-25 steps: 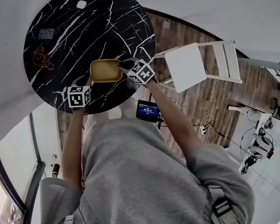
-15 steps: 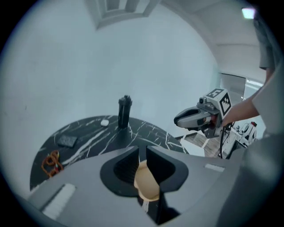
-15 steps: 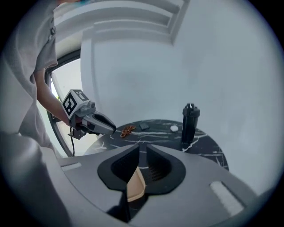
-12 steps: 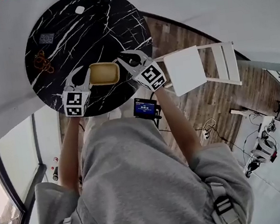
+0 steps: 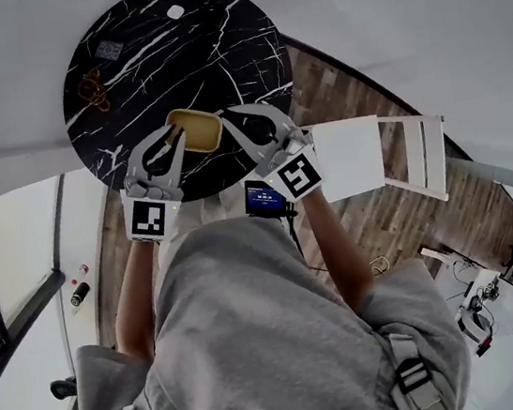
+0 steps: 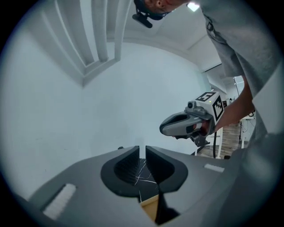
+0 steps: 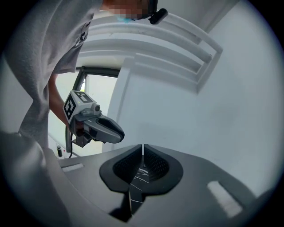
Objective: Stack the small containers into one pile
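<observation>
Resting on black table [image 5: 215,44], one yellow container [image 5: 196,128]

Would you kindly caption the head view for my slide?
Left gripper and right gripper, empty jaws just closing, hover either side of the yellow container on the black marble table.

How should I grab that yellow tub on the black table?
Probably best to pinch one long wall of the shallow yellow container at its rim, coming down from above. It sits open side up near the edge of the round black marble table, so its thin rim is free to straddle.
</observation>
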Action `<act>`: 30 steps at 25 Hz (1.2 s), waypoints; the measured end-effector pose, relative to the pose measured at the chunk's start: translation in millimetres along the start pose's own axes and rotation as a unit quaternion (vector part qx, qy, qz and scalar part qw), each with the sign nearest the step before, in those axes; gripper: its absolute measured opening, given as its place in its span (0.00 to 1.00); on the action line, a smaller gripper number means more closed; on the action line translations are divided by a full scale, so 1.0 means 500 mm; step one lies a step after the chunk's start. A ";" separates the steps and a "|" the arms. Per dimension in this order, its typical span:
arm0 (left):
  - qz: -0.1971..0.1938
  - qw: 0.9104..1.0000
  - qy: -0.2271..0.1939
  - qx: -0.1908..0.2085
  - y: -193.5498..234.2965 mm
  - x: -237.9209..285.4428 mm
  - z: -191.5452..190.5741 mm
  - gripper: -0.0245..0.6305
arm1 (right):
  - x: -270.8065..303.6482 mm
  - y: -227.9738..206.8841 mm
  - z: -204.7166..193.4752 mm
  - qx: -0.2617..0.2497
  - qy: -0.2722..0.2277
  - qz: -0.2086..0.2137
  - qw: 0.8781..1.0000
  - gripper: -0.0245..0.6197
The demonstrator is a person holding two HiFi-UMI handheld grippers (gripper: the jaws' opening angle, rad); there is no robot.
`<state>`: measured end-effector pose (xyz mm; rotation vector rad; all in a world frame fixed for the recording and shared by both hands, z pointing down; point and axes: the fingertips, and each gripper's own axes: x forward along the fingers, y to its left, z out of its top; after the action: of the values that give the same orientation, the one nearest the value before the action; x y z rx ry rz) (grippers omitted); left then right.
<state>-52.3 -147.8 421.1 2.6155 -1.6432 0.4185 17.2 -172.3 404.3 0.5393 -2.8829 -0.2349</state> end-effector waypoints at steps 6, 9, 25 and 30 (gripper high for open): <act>0.061 0.998 0.001 -0.003 -0.074 -0.061 -0.025 0.08 | -0.028 0.045 -0.008 -0.015 -0.026 0.052 0.998 0.06; 0.083 0.996 0.010 -0.031 -0.102 -0.082 -0.051 0.08 | -0.038 0.059 -0.028 -0.020 -0.007 0.062 0.998 0.06; 0.077 0.996 0.038 -0.009 -0.133 -0.065 -0.120 0.07 | -0.079 0.072 -0.072 -0.006 0.023 0.065 0.998 0.06; 0.072 0.996 0.046 0.001 -0.132 -0.052 -0.134 0.07 | -0.083 0.061 -0.087 -0.003 0.030 0.063 0.998 0.06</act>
<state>-18.8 -84.7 487.3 2.4466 -1.8080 0.5375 54.2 -134.1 445.4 0.3553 -2.8428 -0.2026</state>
